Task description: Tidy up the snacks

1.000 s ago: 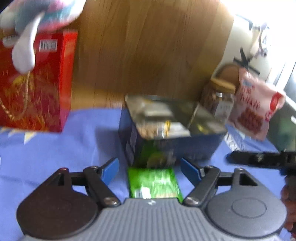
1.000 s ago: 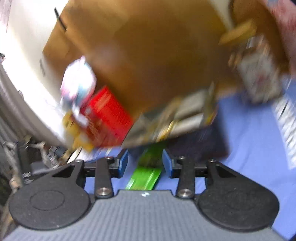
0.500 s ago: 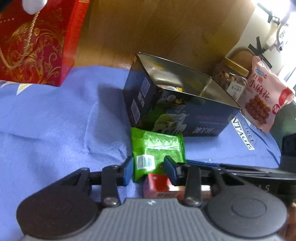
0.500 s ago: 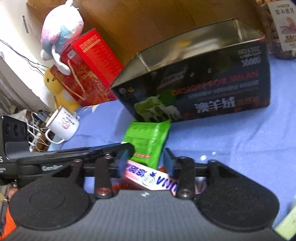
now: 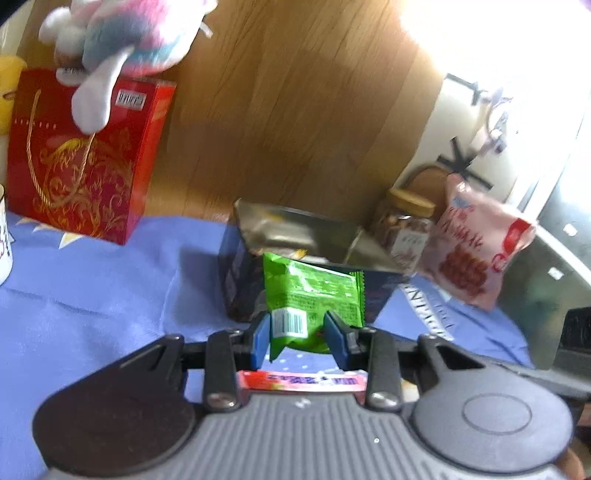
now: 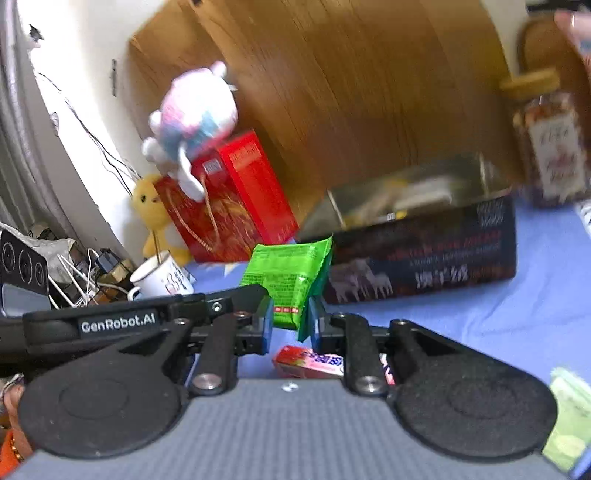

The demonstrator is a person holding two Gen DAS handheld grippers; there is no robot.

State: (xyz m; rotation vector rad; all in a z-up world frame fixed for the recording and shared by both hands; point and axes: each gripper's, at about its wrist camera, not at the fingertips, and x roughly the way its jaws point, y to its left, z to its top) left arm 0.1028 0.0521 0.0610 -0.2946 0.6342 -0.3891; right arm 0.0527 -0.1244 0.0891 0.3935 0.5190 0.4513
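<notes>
Both grippers, left gripper [image 5: 298, 338] and right gripper [image 6: 290, 320], pinch 1 green snack packet [image 5: 314, 291], lifted at frame centre, likely for the open tin [image 5: 295, 225]; right's jaws just narrowed.

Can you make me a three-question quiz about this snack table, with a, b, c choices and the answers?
1. Where is the plush toy?
a) on top of the red gift box
b) inside the dark open box
c) on the blue cloth

2. What colour is the snack packet in the left gripper?
a) green
b) yellow
c) white

3. How is the jar?
a) lying down
b) upright with its lid on
c) open

Answers: 1 a, it sits on the box top; 2 a, the wrapper is green; 3 b, it stands capped.
</notes>
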